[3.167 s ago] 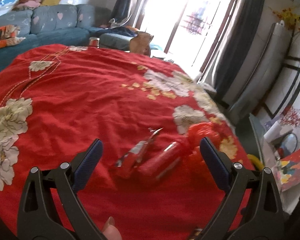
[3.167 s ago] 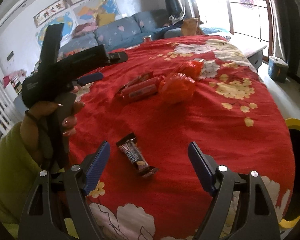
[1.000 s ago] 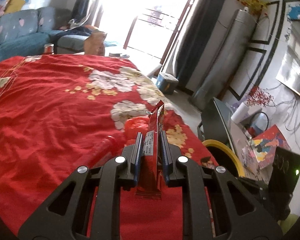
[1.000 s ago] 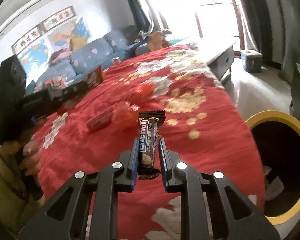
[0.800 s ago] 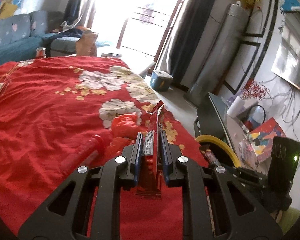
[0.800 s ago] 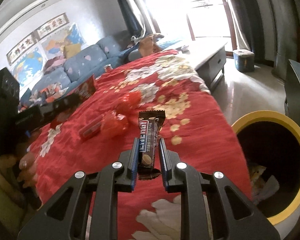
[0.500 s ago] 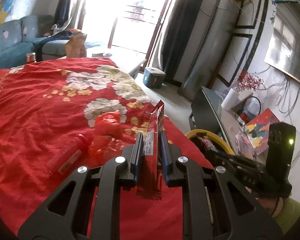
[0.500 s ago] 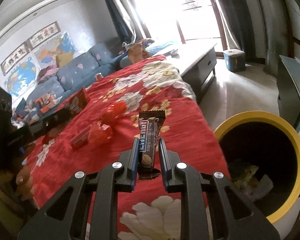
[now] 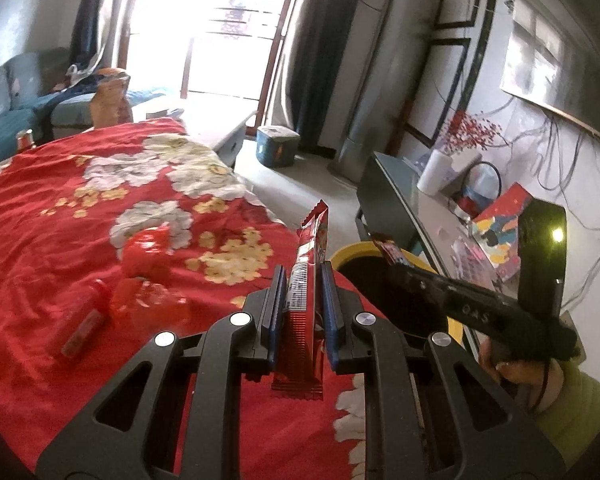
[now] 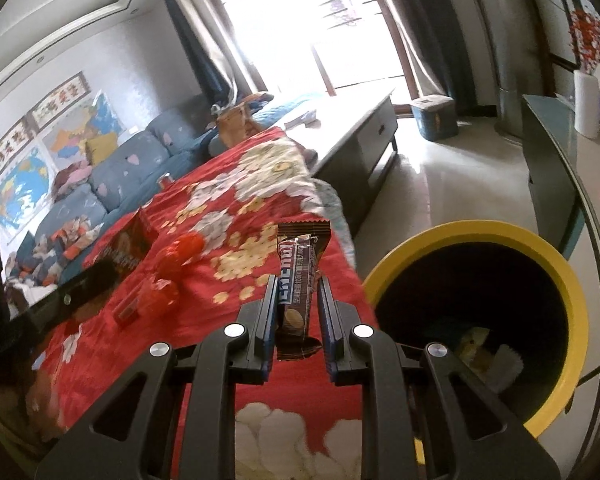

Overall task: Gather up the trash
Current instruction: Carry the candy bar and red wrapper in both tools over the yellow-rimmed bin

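Observation:
My left gripper (image 9: 299,286) is shut on a red snack wrapper (image 9: 306,300), held upright above the red flowered tablecloth (image 9: 60,224). My right gripper (image 10: 298,300) is shut on a brown chocolate bar wrapper (image 10: 298,276), held just left of the yellow-rimmed bin (image 10: 540,256). The bin's rim (image 9: 350,249) shows in the left wrist view, with the right gripper (image 9: 392,258) over it. Red crumpled wrappers (image 9: 148,256) and a red stick pack (image 9: 86,326) lie on the cloth. The left gripper (image 10: 112,264) shows at left in the right wrist view.
The bin holds paper trash (image 10: 488,356). A dark glass side table (image 9: 396,200) stands right of the bin. A low grey cabinet (image 10: 364,136), a blue box (image 10: 434,114) on the floor and a blue sofa (image 10: 112,184) are farther off.
Both grippers have swung right toward the bin, each still holding its wrapper. The bin now looms larger in the right wrist view, and the right gripper reaches over its rim.

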A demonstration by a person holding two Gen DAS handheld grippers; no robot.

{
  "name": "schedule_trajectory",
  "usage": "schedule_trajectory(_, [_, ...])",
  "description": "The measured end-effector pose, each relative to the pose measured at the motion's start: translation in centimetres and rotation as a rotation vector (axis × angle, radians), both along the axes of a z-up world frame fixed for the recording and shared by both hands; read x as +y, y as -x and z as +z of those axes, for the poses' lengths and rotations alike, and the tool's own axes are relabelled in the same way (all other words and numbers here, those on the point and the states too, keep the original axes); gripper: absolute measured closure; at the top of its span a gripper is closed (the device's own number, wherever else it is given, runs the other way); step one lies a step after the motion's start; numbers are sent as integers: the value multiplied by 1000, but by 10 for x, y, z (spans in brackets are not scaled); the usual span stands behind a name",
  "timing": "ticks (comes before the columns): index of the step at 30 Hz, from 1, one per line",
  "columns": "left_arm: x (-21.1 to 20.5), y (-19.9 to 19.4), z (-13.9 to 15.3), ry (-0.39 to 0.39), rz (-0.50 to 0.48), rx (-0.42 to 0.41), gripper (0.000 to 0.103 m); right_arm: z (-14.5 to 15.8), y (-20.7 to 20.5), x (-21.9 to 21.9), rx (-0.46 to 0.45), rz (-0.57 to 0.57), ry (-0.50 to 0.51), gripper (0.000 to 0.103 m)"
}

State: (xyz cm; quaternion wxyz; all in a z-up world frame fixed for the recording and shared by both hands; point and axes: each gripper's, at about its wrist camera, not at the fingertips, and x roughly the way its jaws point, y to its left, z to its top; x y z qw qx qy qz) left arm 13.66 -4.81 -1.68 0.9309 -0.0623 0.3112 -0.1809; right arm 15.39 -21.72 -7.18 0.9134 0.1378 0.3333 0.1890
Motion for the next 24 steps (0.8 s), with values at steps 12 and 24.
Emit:
schedule_trajectory(12, [-46,-6,-9,-28,-102,20,91,-7,-7,-41,17,-99,-37,84])
schedule_trajectory(24, [-88,-18,-25,-44,-176,55,91,-20,-12,-85,53,-194,-77,84])
